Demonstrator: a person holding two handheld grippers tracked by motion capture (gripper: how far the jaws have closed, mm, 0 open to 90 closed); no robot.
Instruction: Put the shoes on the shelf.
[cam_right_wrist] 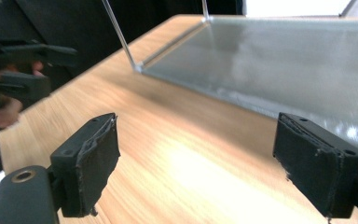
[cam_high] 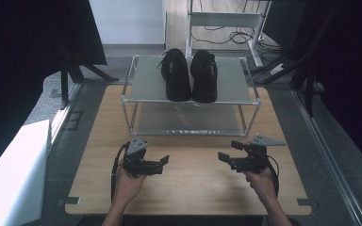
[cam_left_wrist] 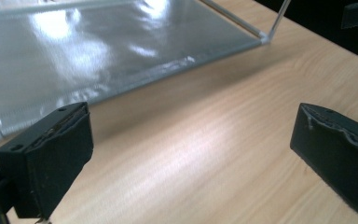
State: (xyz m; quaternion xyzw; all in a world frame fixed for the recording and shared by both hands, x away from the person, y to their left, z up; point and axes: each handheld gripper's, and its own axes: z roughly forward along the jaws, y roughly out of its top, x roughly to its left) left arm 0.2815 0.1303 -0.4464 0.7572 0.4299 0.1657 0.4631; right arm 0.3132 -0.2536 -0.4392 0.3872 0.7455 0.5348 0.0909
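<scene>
- The two black shoes sat side by side on the top shelf of the little rack; the rack stood at the far side of the bench; both shoes looked already put away
- The shoes lay with their long side pointing away from the person; toes came toward the front edge of the shelf, heels toward the back
- The left gripper was low over the bench, near the person; its jaws stood wide apart and held nothing; bare wood showed between them
- The right gripper was across from it, also low and near; its jaws were wide apart too, with nothing in them
- The shoes were up and ahead of both grippers, well apart from them; they lay about in the middle between the two; neither hand looked clearly nearer
</scene>
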